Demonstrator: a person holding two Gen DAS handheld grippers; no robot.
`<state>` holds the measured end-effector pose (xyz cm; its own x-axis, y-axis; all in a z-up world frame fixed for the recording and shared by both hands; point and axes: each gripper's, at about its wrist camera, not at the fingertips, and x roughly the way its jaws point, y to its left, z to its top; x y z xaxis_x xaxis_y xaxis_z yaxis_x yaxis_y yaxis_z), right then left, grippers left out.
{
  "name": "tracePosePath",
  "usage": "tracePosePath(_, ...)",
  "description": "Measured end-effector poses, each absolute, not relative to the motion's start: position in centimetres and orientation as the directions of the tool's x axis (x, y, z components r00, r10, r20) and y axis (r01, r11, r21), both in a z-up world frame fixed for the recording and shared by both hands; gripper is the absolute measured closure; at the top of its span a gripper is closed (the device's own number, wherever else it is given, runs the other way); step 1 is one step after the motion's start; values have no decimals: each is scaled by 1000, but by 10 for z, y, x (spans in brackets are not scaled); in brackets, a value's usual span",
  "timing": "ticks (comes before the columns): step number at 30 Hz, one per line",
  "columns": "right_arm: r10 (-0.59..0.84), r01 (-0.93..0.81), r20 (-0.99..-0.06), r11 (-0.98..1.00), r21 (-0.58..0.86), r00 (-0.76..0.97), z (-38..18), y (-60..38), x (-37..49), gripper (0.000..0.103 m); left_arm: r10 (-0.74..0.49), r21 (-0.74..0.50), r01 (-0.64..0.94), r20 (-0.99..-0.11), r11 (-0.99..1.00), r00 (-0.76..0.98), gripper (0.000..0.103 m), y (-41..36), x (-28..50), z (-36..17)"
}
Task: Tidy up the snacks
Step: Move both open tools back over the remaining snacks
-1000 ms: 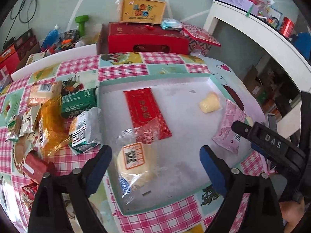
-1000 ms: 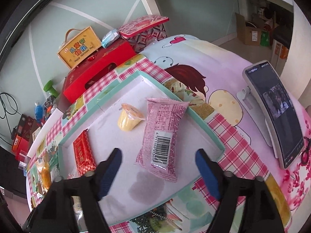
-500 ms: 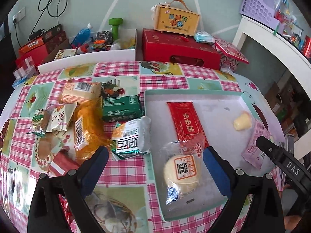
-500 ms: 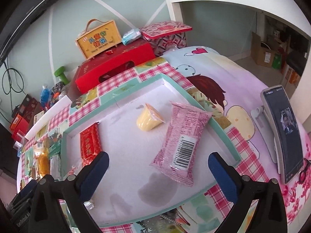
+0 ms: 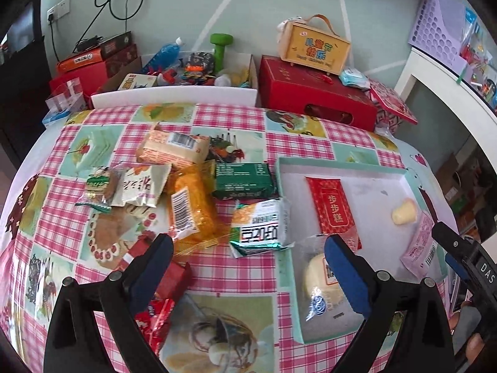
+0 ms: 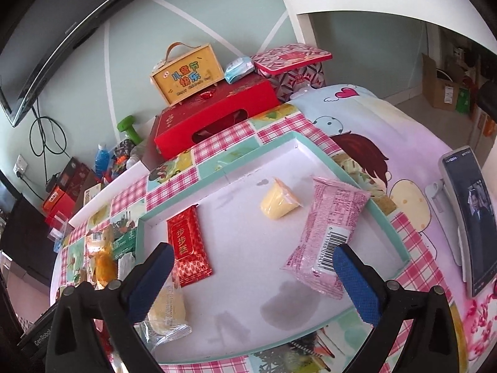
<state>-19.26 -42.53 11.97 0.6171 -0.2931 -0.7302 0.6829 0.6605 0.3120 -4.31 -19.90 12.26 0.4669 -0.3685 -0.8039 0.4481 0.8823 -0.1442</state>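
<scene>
Shallow tray [image 6: 313, 147] with red packet [image 6: 188, 248], pink packet [image 6: 329, 233]; both hand-held grippers released, empty

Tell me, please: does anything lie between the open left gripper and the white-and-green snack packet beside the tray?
Nothing visible does. The left gripper is open above bare checked cloth, and the white-and-green packet lies just ahead, against the tray edge.

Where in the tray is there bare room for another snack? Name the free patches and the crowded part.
Inside the tray, bare floor lies between the red packet and the yellow jelly cup, and along the near rim in front of the pink packet. The near left corner is taken by the clear-wrapped cake. Left of the tray, the snack pile crowds the tablecloth.
</scene>
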Motion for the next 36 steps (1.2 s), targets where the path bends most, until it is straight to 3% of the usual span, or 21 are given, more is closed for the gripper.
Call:
tracePosePath(12,-343,691,-728,682,242,593,125,-412,-186,2,-268,-122,320,-843,940,466,5,-137,-16,120)
tracePosePath(29,-146,387,-802,915,113,579,108,-257,-96,5,-178,-136,138,-911,981,371,5,-66,13,90)
tracePosePath(36,-39,262,-824,956,134,566,94,-204,-77,7,-144,-124,79,-930,989,338,5,-45,21,76)
